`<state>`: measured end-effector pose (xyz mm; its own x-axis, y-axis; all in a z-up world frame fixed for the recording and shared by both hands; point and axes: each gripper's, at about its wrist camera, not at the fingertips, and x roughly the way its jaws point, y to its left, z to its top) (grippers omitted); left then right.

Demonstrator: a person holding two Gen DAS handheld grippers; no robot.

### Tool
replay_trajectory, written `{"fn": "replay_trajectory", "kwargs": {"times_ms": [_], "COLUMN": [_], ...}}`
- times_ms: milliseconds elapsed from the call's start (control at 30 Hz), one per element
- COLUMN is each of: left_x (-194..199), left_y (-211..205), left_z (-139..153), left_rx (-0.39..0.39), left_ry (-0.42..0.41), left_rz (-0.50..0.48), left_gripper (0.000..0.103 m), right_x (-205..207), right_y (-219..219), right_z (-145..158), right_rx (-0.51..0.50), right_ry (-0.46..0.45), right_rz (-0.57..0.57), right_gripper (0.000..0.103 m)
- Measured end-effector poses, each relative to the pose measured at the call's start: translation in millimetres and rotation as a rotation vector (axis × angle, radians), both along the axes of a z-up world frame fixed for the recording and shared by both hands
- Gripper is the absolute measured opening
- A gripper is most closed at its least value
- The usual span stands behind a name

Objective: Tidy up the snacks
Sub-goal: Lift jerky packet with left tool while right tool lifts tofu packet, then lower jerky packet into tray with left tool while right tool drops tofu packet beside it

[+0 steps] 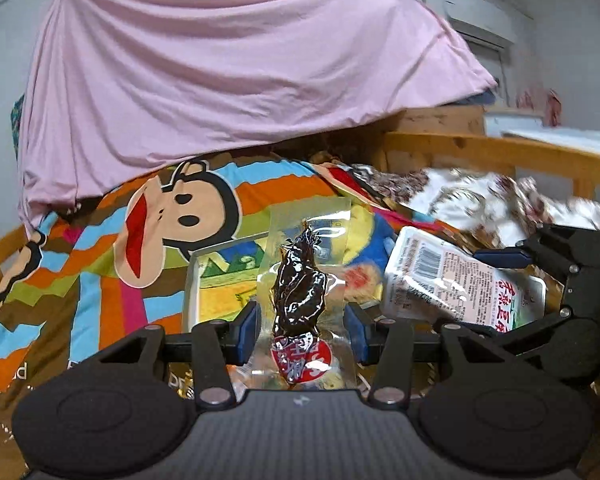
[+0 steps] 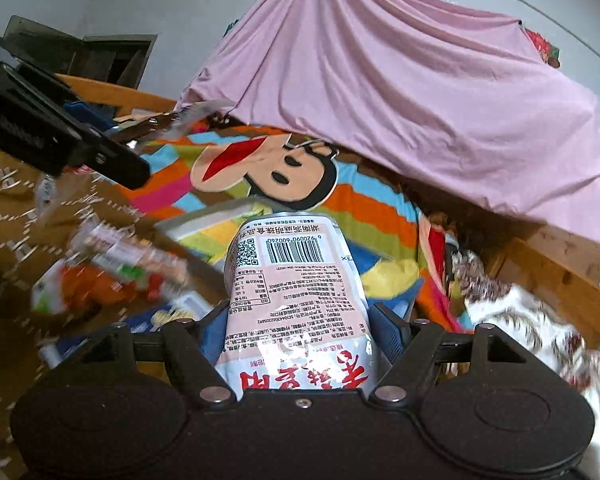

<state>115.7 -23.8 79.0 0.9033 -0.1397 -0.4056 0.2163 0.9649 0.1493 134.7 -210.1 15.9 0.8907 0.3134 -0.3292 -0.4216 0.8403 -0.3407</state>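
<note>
My left gripper [image 1: 302, 330] is shut on a clear vacuum pack of dark braised meat [image 1: 298, 292], held upright above a clear plastic tray [image 1: 192, 280] on the bed. My right gripper [image 2: 300, 330] is shut on a pale pink and white snack pouch with a barcode [image 2: 296, 280]. That pouch [image 1: 460, 280] and the right gripper [image 1: 540, 256] also show at the right of the left wrist view. The tray's rim [image 2: 204, 220] lies just beyond the pouch in the right wrist view. The left gripper's body [image 2: 60, 136] crosses the upper left there.
A striped monkey-print blanket [image 1: 100, 272] covers the bed under a hanging pink sheet [image 1: 220, 80]. Several loose snack packets [image 2: 112, 268] lie on a brown cloth at the left. A wooden bed rail [image 1: 500, 152] and a floral quilt [image 2: 520, 320] lie to the right.
</note>
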Motion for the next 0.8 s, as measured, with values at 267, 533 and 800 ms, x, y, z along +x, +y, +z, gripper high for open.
{"fn": "replay_trajectory", "kwargs": {"times_ms": [267,533,800], "left_x": [78,158,218], "left_y": [35,36,17], "left_z": [6,-23,-62], "left_rx": [-0.041,-0.110,-0.157], "left_ry": [0.025,0.071,0.172], "left_rz": [0.082,0.098,0.085], "left_gripper": [0.050,0.050,0.050], "right_x": [96,159,204], "right_y": [8,15,6], "right_z": [15,1,-16], "right_rx": [0.123,0.124,0.128], "right_ry": [0.033,0.088,0.207], "right_rz": [-0.040,-0.085,-0.166], "right_gripper": [0.075,0.075,0.075]}}
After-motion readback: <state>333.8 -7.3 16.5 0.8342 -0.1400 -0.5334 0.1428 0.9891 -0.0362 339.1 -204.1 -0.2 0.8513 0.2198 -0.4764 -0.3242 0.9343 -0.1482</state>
